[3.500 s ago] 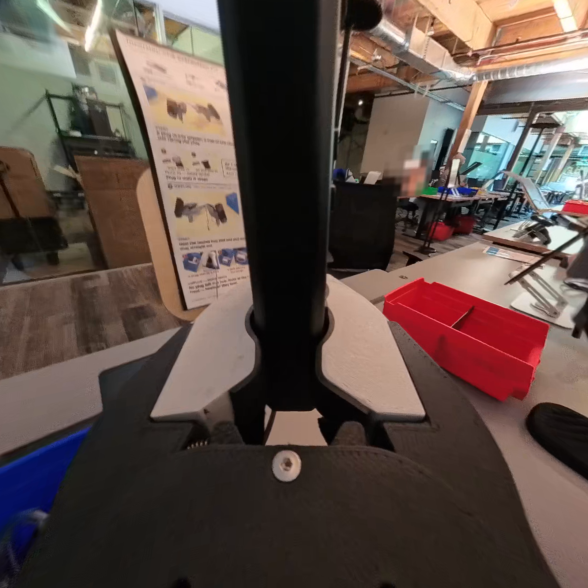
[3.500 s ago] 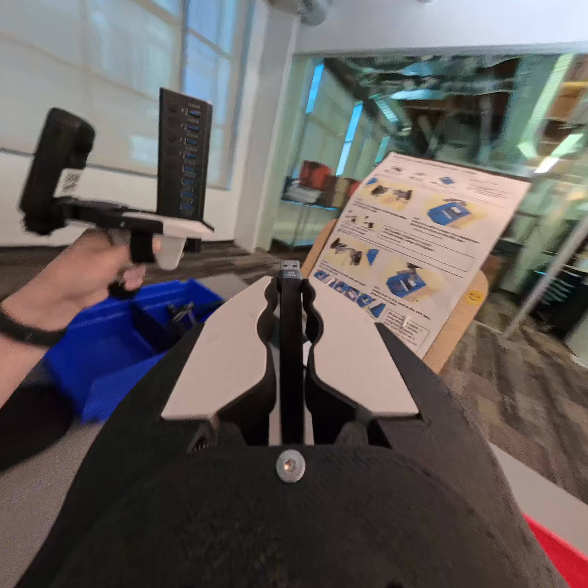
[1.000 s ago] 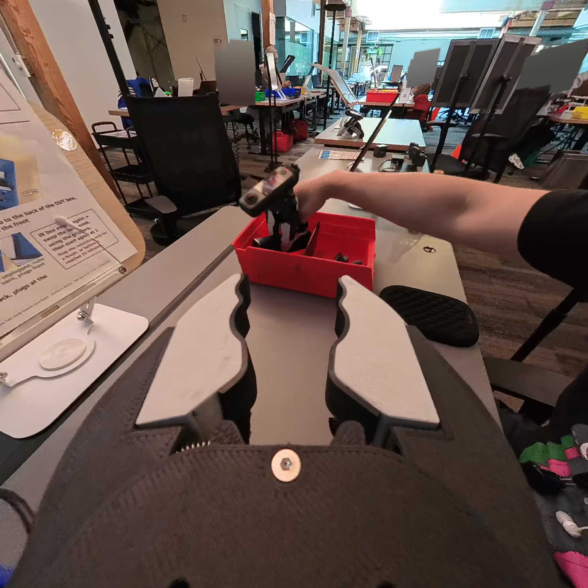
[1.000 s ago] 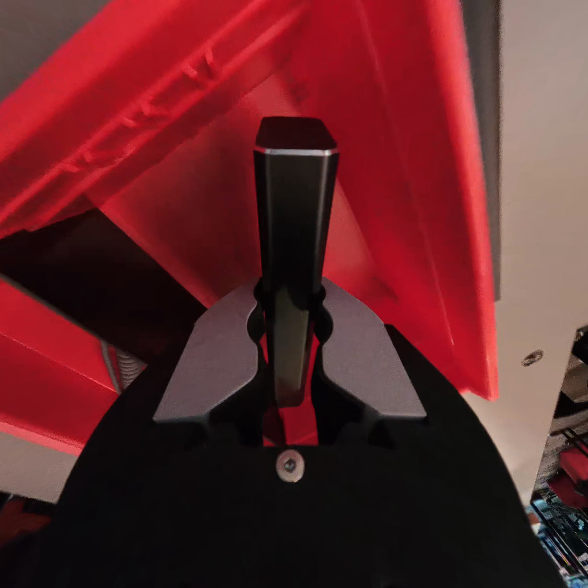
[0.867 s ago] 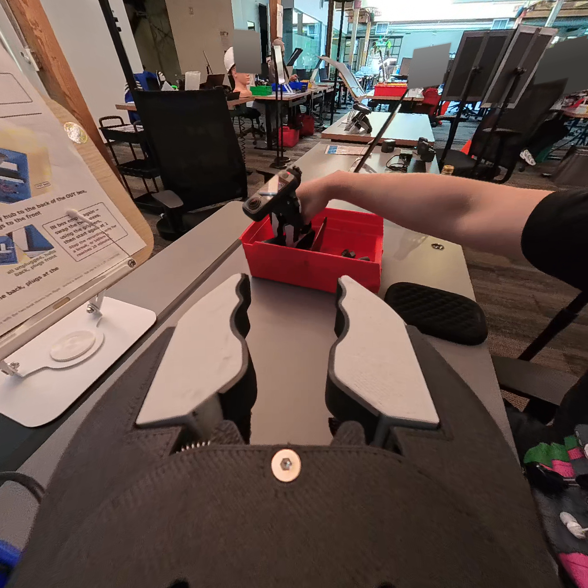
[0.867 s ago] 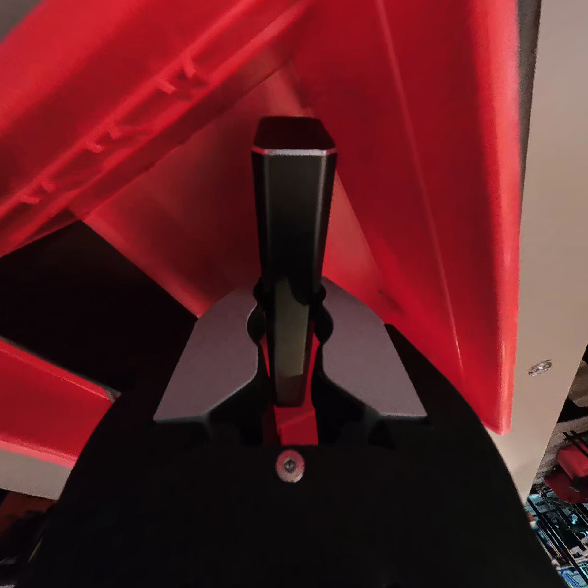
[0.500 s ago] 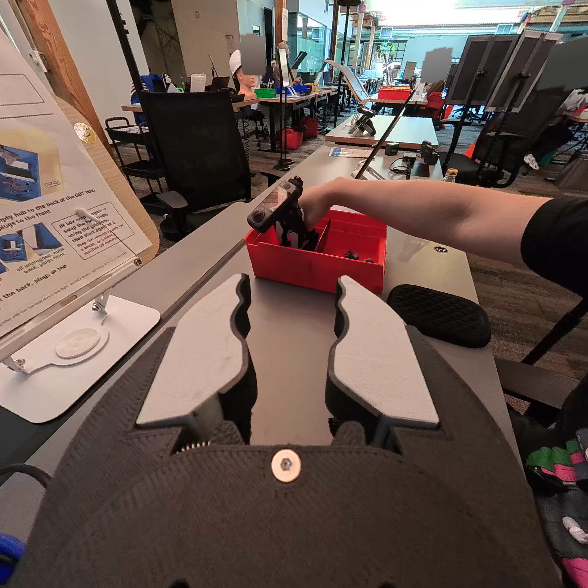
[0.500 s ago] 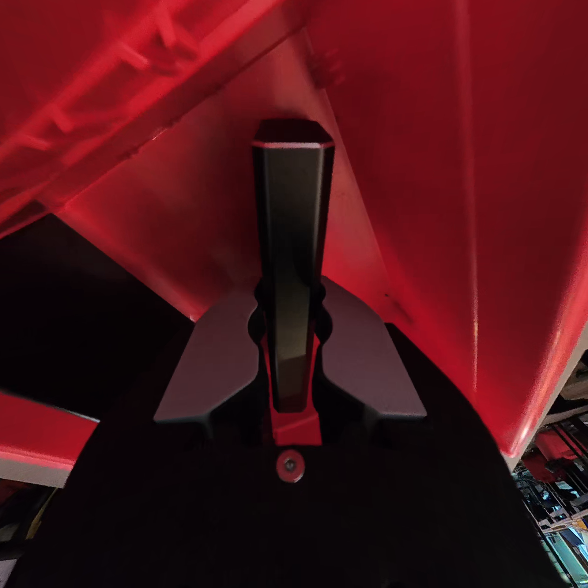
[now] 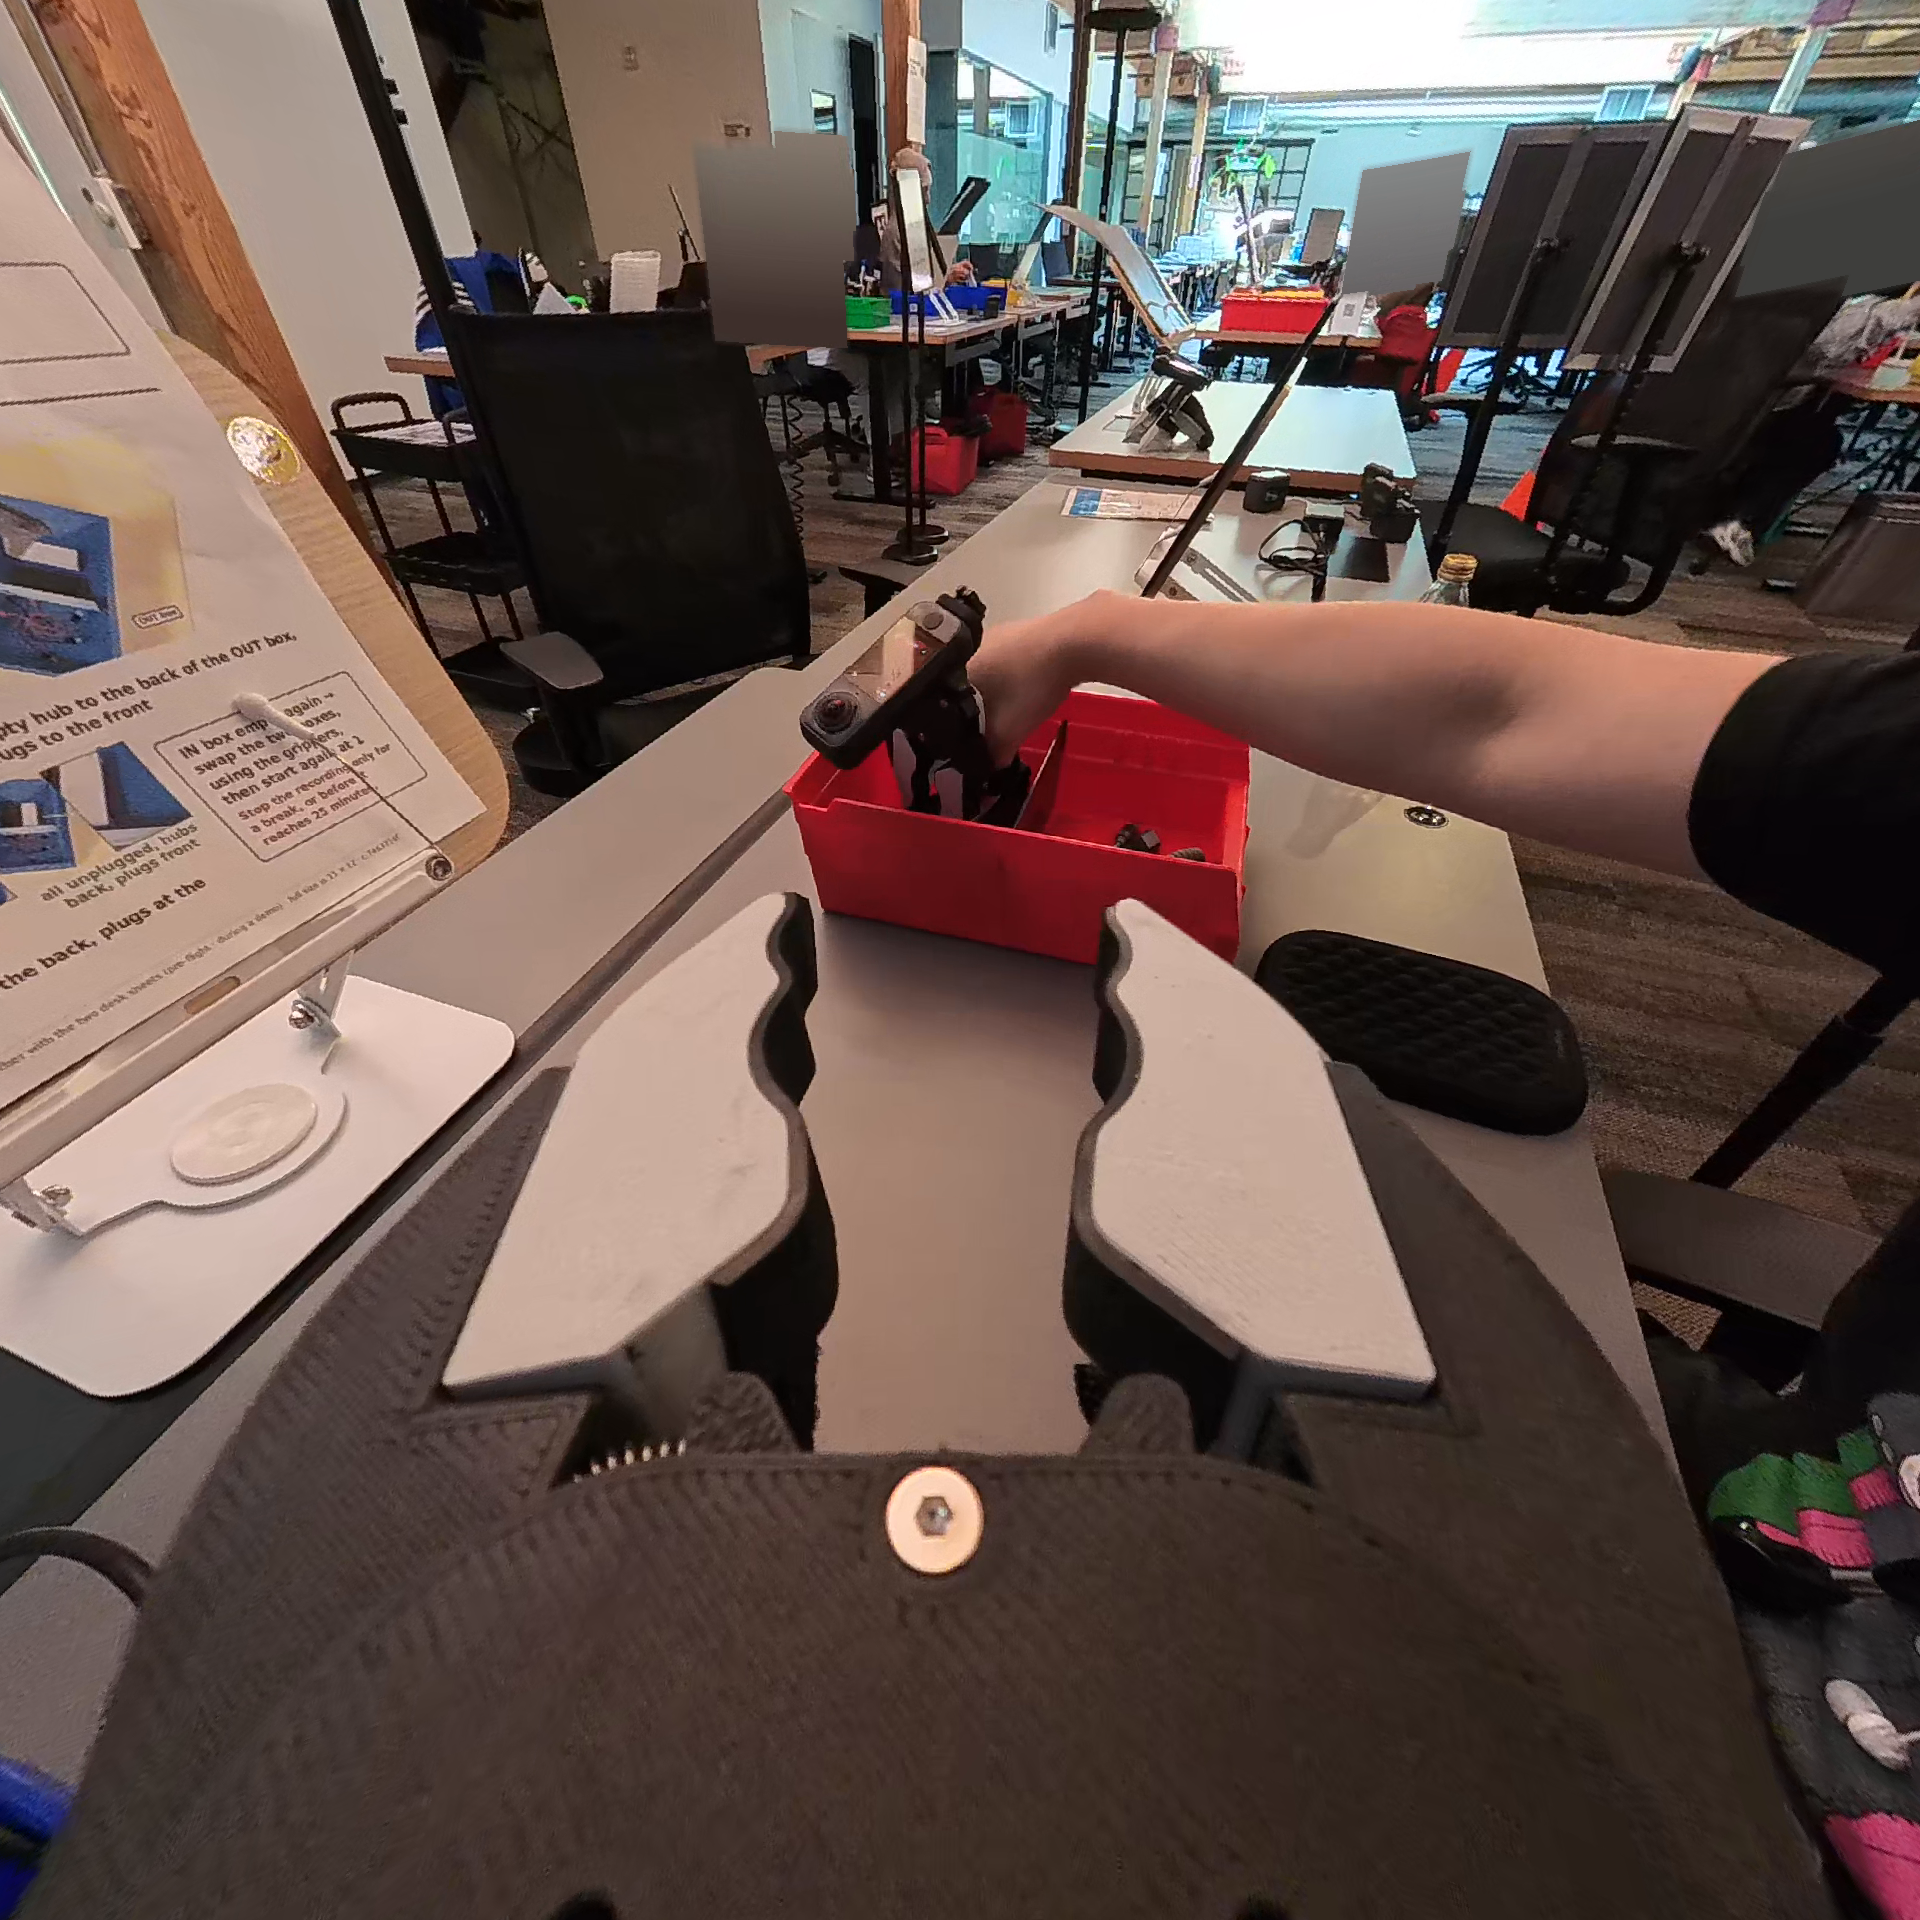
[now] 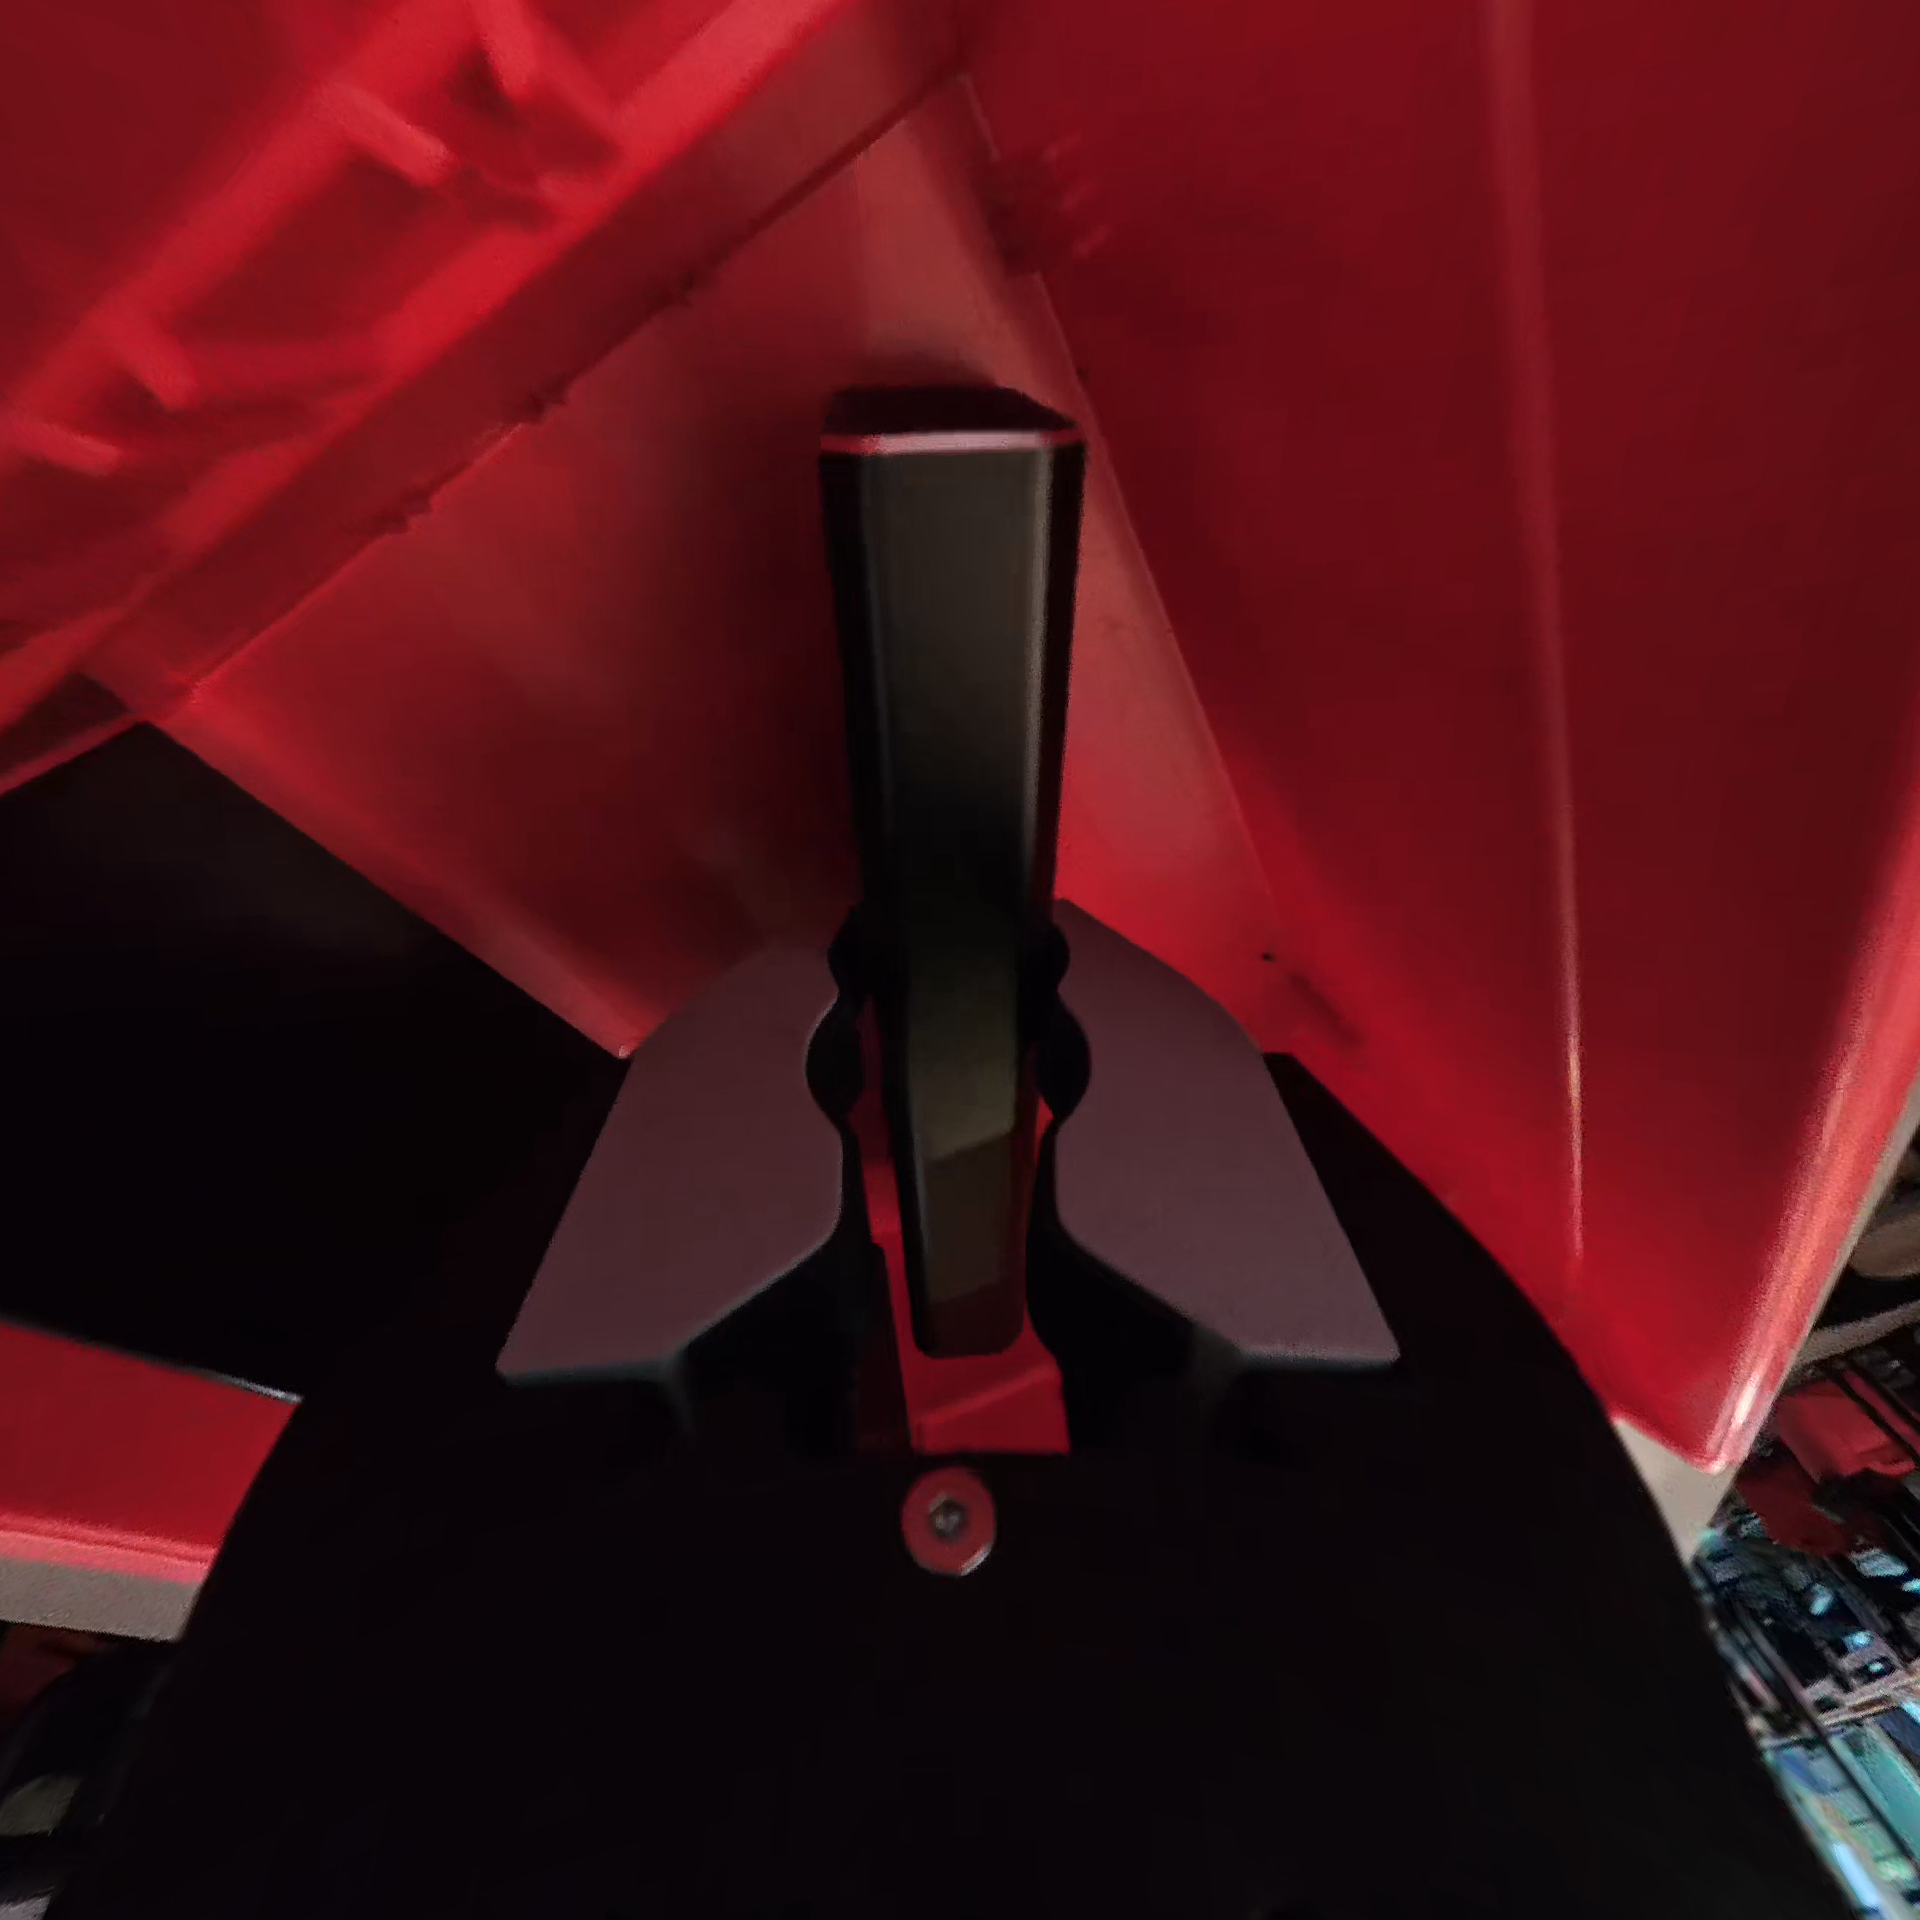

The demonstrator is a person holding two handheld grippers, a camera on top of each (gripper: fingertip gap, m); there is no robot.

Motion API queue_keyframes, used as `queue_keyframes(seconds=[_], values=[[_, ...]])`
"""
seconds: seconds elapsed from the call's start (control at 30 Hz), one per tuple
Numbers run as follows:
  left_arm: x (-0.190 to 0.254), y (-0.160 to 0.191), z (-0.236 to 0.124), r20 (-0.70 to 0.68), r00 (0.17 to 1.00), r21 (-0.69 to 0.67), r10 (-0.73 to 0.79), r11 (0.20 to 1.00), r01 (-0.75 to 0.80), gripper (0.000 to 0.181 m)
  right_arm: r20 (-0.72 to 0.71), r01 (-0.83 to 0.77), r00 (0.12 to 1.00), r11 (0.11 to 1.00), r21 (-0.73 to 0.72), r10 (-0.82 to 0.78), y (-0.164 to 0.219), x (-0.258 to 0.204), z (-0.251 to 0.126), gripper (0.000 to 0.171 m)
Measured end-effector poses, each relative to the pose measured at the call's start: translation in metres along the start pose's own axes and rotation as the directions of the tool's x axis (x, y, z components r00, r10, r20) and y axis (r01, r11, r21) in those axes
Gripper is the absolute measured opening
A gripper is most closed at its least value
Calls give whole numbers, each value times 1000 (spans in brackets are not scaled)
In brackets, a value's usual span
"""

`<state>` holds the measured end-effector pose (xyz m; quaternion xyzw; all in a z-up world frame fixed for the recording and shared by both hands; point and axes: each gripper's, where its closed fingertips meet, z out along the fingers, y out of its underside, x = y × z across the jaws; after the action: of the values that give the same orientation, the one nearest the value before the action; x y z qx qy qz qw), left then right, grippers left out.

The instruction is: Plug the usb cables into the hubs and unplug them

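My right gripper (image 10: 948, 940) is shut on a long black USB hub (image 10: 951, 675) and holds it end-first down inside the red bin (image 10: 1455, 520), its far end close to the bin floor. In the left wrist view the right gripper (image 9: 940, 758), held by a hand, reaches into the left compartment of the red bin (image 9: 1008, 894). Small black plugs (image 9: 1143, 836) lie in the right compartment. My left gripper (image 9: 951, 925) is open and empty above the grey table (image 9: 935, 1195), short of the bin.
An instruction board (image 9: 208, 675) on a white stand stands at the left. A black padded rest (image 9: 1423, 1029) lies right of the bin. The person's arm (image 9: 1351, 707) crosses from the right. A blue bin corner (image 9: 21, 1808) shows at lower left. One gripper's finger ends stand about 50 cm off the other's.
Earlier my left gripper held the hub and my right a USB plug. Now the left is open and the right holds the hub, which has sunk deeper into the red bin over the last second.
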<state>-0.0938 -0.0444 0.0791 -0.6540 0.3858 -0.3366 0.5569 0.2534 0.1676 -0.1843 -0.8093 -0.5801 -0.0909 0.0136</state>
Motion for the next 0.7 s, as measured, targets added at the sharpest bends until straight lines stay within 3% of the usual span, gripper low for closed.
queue_keyframes(seconds=[0.13,0.2,0.27,0.33,0.4,0.43,0.5,0.57,0.7], values=[[2,3,-1,-27,999,-18,-24,1000,23,55,-206,-51,976,995,85,68,3,21,-24,53],[0,4,-5,-20,999,-28,-31,999,31,56,-329,-101,923,952,290,198,8,25,-63,53],[-3,0,-10,-7,999,-7,-34,999,34,56,-388,-199,818,842,502,425,43,27,-106,53],[-5,-5,-15,0,999,13,-41,999,41,55,-206,-416,713,641,645,670,89,17,-120,56],[-7,-7,-18,9,999,20,-41,999,41,55,37,-629,626,477,614,779,123,-2,-103,60],[-7,-8,-20,16,999,21,-40,999,39,55,116,-691,616,464,555,779,132,-16,-89,60],[-7,-10,-24,23,999,30,-39,999,38,55,155,-764,595,496,412,788,150,-40,-60,53],[-6,-13,-29,29,999,41,-39,998,37,54,127,-792,585,531,300,801,162,-54,-38,14],[-7,-18,-38,58,998,58,-36,998,32,53,262,-902,396,320,290,880,161,-58,-37,6]])
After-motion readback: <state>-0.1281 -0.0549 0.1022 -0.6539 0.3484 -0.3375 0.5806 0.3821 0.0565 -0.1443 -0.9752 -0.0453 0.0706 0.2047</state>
